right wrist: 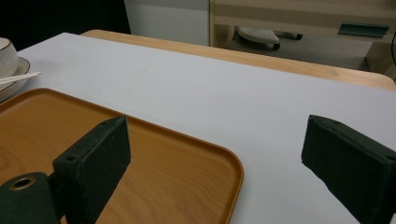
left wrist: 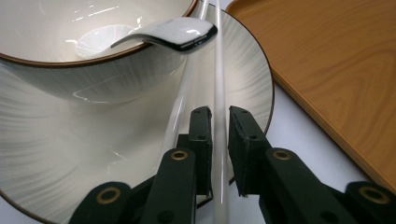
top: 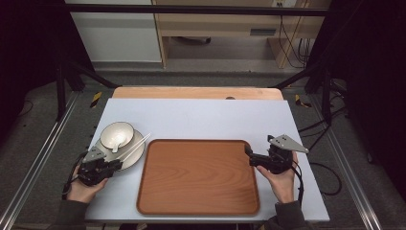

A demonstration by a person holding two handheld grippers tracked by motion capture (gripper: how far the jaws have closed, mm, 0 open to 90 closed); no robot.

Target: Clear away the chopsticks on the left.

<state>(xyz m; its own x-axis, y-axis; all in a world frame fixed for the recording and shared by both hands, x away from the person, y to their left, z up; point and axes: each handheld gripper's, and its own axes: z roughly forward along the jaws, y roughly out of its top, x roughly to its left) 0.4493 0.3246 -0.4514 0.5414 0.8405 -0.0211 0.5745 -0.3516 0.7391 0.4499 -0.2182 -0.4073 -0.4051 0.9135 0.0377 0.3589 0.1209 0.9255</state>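
1. At the left we see our left gripper (top: 113,166) over the near edge of the plate (top: 135,155). Its jaws are clenched on one chopstick (left wrist: 218,70), which runs between the pads in the left gripper view.
2. A second chopstick (left wrist: 180,109) lies just to the left of the held one in that view, outside the jaws, resting on the plate.
3. In the high view both chopsticks (top: 135,146) lie across the plate's right side, tips pointing far and right toward the tray (top: 198,177).
4. The plate sits on the left part of the white mat (top: 201,117), just beside the tray's far-left corner.
5. A bowl (top: 116,134) stands on the plate's far-left part, with a spoon (top: 118,143) inside it; the spoon's handle leans out over the near rim.
6. The tray lies in the middle of the mat, nearer to us than to the far edge.
7. At the right our right gripper (top: 249,155) hovers at the tray's right rim, near its far-right corner. Its jaws stand released, wide apart, with one jaw over the tray and the other over the mat.
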